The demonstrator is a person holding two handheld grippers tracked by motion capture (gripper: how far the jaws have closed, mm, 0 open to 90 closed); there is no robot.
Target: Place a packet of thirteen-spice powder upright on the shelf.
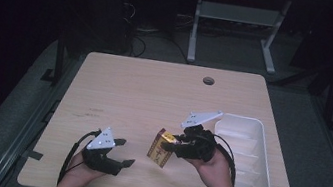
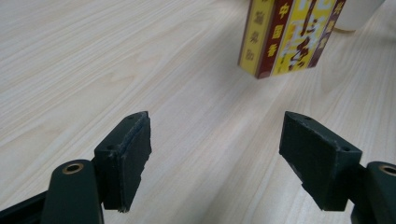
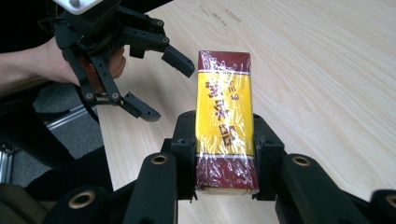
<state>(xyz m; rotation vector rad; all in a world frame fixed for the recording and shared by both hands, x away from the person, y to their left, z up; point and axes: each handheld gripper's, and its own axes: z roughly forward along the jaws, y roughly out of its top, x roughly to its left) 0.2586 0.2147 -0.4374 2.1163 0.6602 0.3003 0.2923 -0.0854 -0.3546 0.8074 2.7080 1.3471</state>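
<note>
Bare wooden table — right tool clamped on wrapped box, left tool wide — white tray at right edge.

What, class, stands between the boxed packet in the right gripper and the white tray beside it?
Nothing visible. The packet is clamped in the right gripper, and the white tray lies just beyond that hand, with nothing visibly in it.
</note>
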